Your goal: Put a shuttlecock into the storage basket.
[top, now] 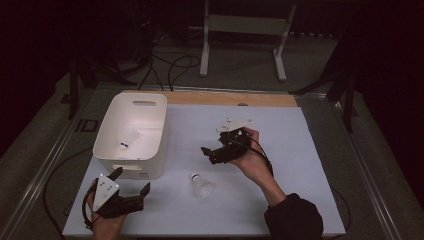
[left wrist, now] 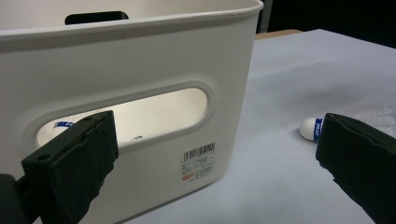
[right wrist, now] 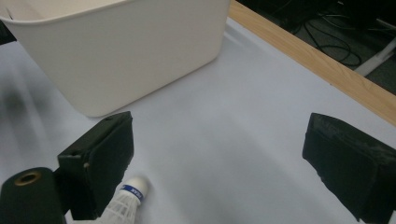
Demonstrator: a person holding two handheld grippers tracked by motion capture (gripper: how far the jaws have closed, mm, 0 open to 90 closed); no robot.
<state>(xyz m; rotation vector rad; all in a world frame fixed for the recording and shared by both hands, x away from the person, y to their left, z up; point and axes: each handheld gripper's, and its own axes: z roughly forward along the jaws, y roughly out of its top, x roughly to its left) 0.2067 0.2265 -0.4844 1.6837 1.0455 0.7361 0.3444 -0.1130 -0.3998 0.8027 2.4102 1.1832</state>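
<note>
A white shuttlecock with a blue-banded cork lies on the pale table mat, between my two grippers. My left gripper stands open near the front left, just in front of a white bin. In the left gripper view the open left gripper faces the bin's slotted wall, with the shuttlecock's cork by the right jaw. My right gripper is held open above the mat, right of the bin. In the right gripper view the shuttlecock lies beside the left jaw of the right gripper.
A second shuttlecock lies inside the bin, partly seen through the handle slot. A wooden strip borders the mat's far edge. Beyond it are cables and a white stand on the floor.
</note>
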